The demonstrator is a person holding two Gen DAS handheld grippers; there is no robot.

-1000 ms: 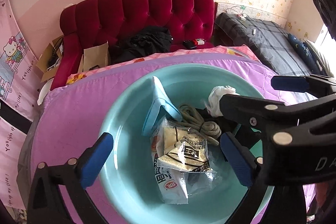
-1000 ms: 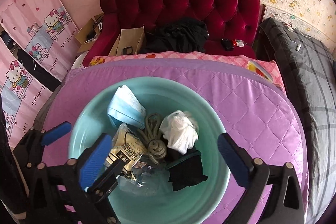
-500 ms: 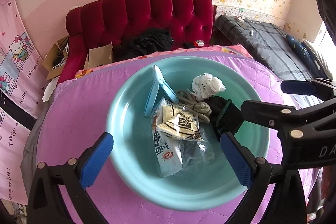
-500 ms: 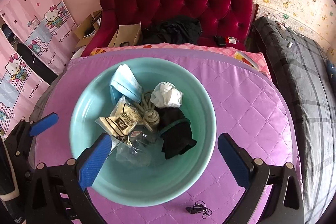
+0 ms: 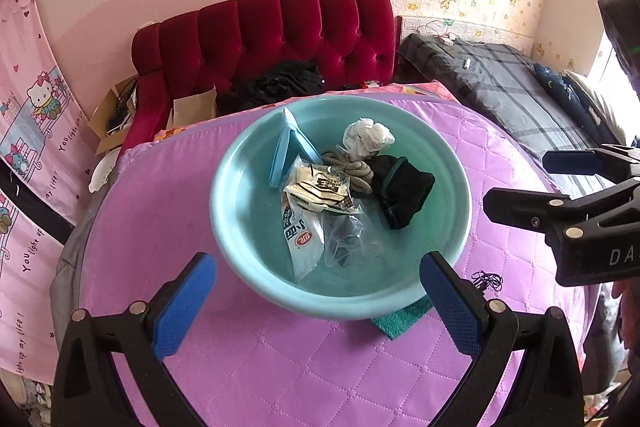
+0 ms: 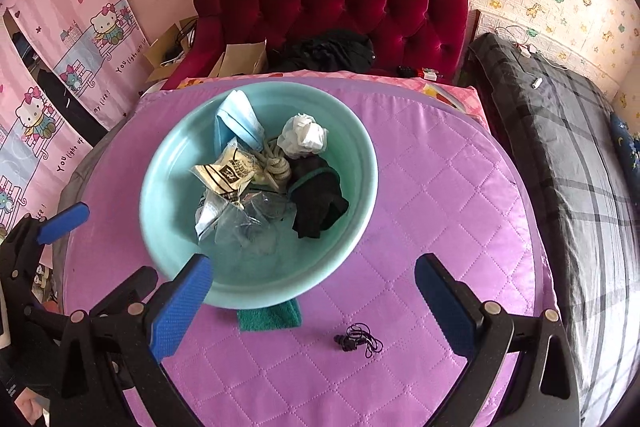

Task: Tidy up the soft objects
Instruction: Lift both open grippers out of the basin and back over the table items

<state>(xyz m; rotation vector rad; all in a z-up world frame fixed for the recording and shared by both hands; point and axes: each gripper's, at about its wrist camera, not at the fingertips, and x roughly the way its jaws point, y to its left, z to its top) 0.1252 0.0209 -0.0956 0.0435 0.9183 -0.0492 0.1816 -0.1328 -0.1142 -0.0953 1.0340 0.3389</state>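
Both claws apart, nothing held, hovering over the near rim of the basin.
Left claw (image 5: 316, 303) & right claw (image 6: 312, 301): blue pads wide apart, empty. Teal basin (image 6: 168, 211) sits on purple quilted surface (image 6: 432, 211) w/ all soft items inside: blue face mask (image 6: 236, 123) against far-left wall, crumpled white tissue (image 6: 304, 137) far side, beige rope coil (image 6: 276, 163) mid, black cloth w/ green trim (image 6: 318, 201) right, snack packet (image 6: 226, 173) on top of clear plastic bags (image 6: 244, 227) near-left. Green cloth (image 6: 270, 317) pokes out from under basin's near edge. Black earphones (image 6: 358, 343) lie loose on surface, just right of green cloth, outside basin.
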